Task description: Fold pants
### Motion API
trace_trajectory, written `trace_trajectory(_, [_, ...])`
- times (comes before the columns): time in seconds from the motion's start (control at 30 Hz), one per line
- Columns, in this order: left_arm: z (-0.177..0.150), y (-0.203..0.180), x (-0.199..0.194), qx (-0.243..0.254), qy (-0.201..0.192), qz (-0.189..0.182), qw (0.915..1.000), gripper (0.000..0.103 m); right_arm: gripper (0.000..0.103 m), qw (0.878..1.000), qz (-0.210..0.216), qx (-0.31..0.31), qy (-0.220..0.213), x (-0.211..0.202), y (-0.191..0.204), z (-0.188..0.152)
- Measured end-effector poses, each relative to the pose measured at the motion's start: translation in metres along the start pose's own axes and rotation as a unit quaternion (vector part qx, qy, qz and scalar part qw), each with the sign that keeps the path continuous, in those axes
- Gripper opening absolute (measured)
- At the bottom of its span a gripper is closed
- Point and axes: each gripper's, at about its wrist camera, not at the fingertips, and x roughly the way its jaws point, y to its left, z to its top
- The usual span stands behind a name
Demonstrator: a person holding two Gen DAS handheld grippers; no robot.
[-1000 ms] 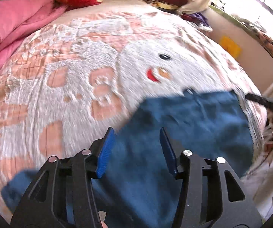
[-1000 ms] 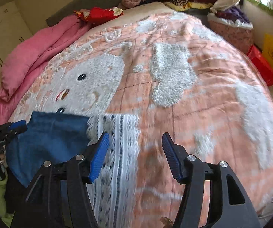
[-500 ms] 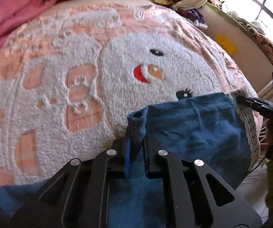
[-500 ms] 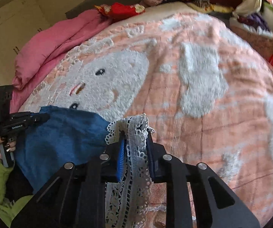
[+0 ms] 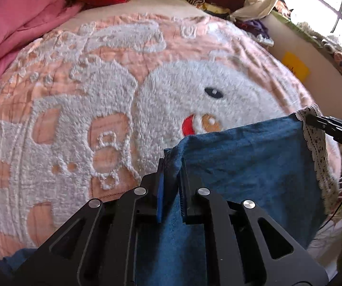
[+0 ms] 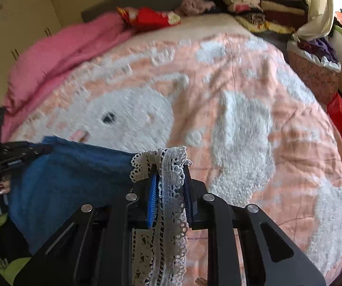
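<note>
In the left wrist view, the left gripper (image 5: 171,166) is clamping one blue corner of the pants (image 5: 242,166) above the peach bedspread (image 5: 75,119), while in the right wrist view the right gripper (image 6: 169,181) is pinching their white lace hem (image 6: 171,166), the blue cloth stretching between both.

Matt blue cloth pants (image 5: 242,166) with white lace trim (image 6: 171,190) on a fluffy blanket (image 5: 99,95).
</note>
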Motion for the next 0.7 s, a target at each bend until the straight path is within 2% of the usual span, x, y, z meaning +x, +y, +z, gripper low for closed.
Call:
trace_trajectory(0.1, [-0.006,0.000,0.005,0.009,-0.006,0.003,0.9999,0.008,0.027,1.000,-0.021,-0.004,0.010,0.012,-0.003,-0.005])
trace_trajectory(0.13, [-0.007,0.000,0.003,0.011,-0.009,0.000,0.9999,0.009,0.035,1.000,-0.027,0.002,0.006,0.010,-0.005,-0.006])
trace_trajectory(0.2, [-0.009,0.002,-0.008,0.010,-0.016,-0.005,0.9998,0.017,0.041,0.999,-0.039,0.012,-0.007,-0.002,-0.008,-0.010])
trace_trajectory(0.27, [-0.015,0.002,-0.025,0.015,-0.033,-0.001,0.9993,0.033,0.045,0.998,-0.054,0.010,-0.028,-0.023,-0.007,-0.016])
trace_trajectory(0.33, [-0.025,-0.001,-0.047,0.029,-0.056,0.014,0.9979,0.037,0.052,0.997,-0.059,0.004,-0.053,-0.047,-0.001,-0.026])
trace_trajectory(0.47, [-0.058,-0.001,-0.078,0.036,-0.069,0.054,0.9955,0.053,0.053,0.996,-0.044,-0.004,-0.078,-0.090,0.021,-0.058])
trace_trajectory(0.57, [-0.088,0.009,-0.086,0.023,-0.048,0.084,0.9950,0.058,0.053,0.996,-0.061,-0.009,-0.064,-0.098,0.036,-0.086])
trace_trajectory(0.63, [-0.101,0.019,-0.089,0.014,-0.038,0.117,0.9923,0.064,0.053,0.997,-0.064,0.014,-0.051,-0.099,0.034,-0.099])
trace_trajectory(0.7, [-0.113,0.036,-0.091,-0.011,-0.026,0.148,0.9885,0.067,0.053,0.996,-0.046,0.059,-0.045,-0.101,0.024,-0.115])
